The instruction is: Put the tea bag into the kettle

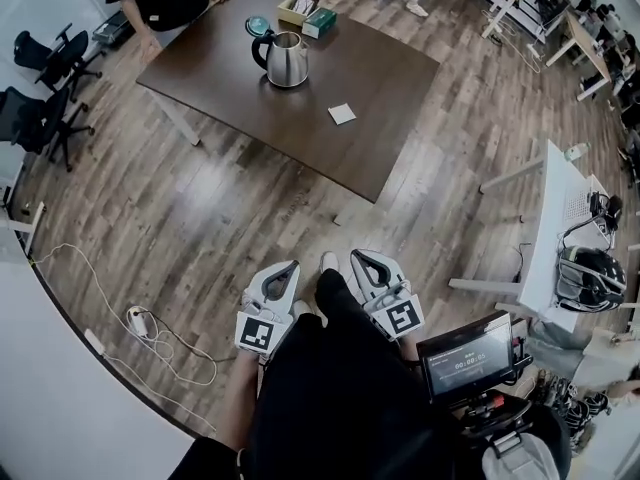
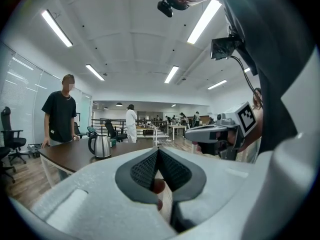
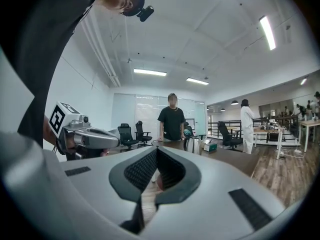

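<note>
Ahead, the dark tabletop on the wooden floor carries the kettle, with the tea bag lying apart from it. My left hand-held gripper and right hand-held gripper are both pinched together, empty.

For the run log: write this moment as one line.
stage: not started | left gripper: shut, empty, near body | right gripper: shut, empty, near body | tea bag: on table, apart from kettle

A brown table holds 2 boxes; 2 black office chairs stand nearby.
</note>
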